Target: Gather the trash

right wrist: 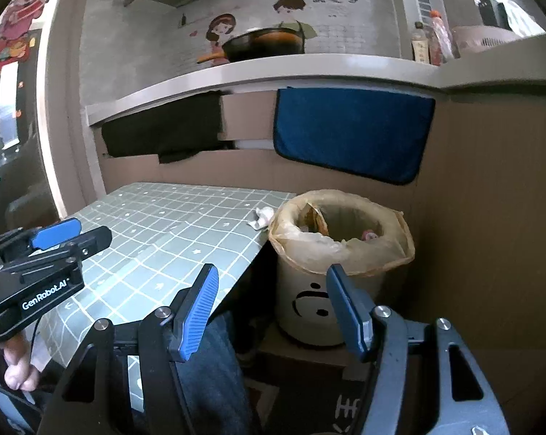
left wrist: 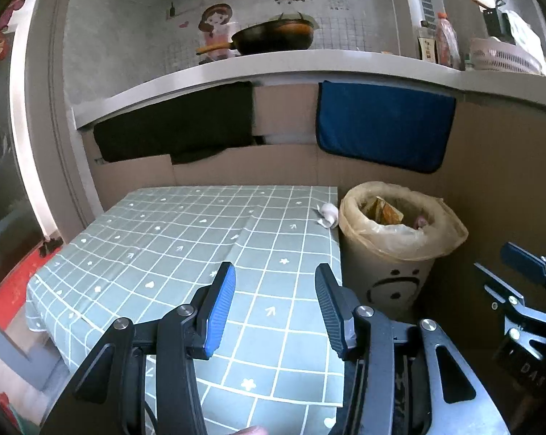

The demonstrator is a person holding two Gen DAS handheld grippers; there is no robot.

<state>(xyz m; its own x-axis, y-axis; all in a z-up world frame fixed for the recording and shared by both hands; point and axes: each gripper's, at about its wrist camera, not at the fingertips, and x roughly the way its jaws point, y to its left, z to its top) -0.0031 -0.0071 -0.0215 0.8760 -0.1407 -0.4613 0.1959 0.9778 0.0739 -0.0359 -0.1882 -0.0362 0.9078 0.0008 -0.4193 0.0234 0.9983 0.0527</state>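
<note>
Inside lined bin, wrappers, crumpled tissue on table beside

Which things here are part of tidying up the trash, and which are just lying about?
For the job:
crumpled white paper wad at the table's far corner
beige smiley-face bin with plastic liner

Just there:
black wok
blue hanging cloth
black hanging cloth

The right gripper hangs with its blue-padded jaws wide apart and nothing between them, aimed at a lined trash bin with a frowning face drawn on its side. A crumpled white scrap lies at the far corner of the checked tablecloth, just beside the bin's rim. At the left edge, the left gripper hovers over the cloth.
</note>
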